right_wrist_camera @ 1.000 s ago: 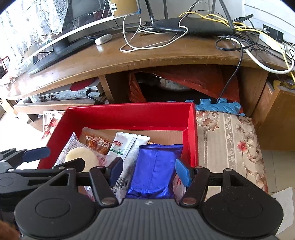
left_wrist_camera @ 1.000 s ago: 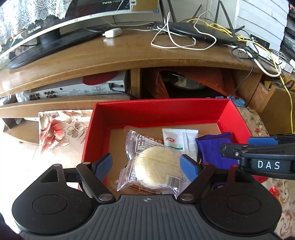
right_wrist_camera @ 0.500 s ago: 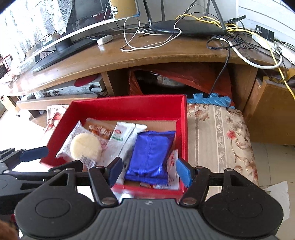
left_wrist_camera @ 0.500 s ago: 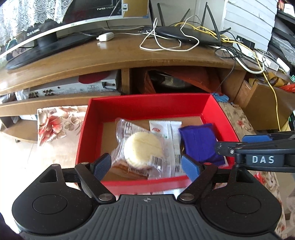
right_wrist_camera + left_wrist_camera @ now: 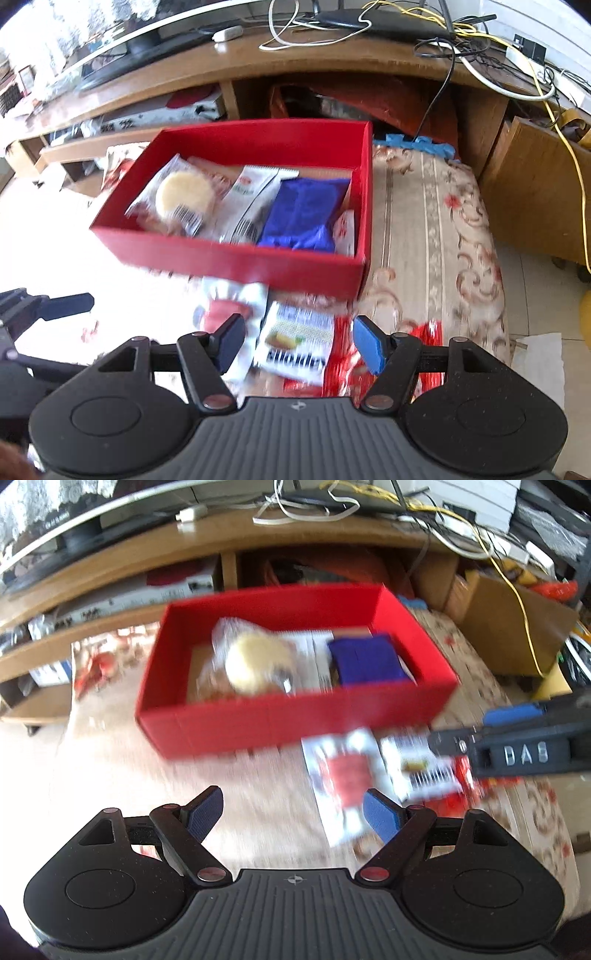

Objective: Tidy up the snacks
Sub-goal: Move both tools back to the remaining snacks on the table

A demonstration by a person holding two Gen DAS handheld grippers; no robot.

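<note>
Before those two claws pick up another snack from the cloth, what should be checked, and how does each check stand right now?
1. Left gripper open and empty: ok.
2. Right gripper open and empty: ok.
3. Loose snacks within reach: ok; white packet with red print and white packet with barcode lie on the floral cloth.
4. Room in the red cardboard box: ok, bare floor at its back.
5. Grippers apart: ok.
6. Sharp view: not ok, blurred.

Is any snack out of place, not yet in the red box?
Yes. Several packets lie loose on the floral cloth in front of the red box, while others are inside. Both grippers are open and empty.
</note>
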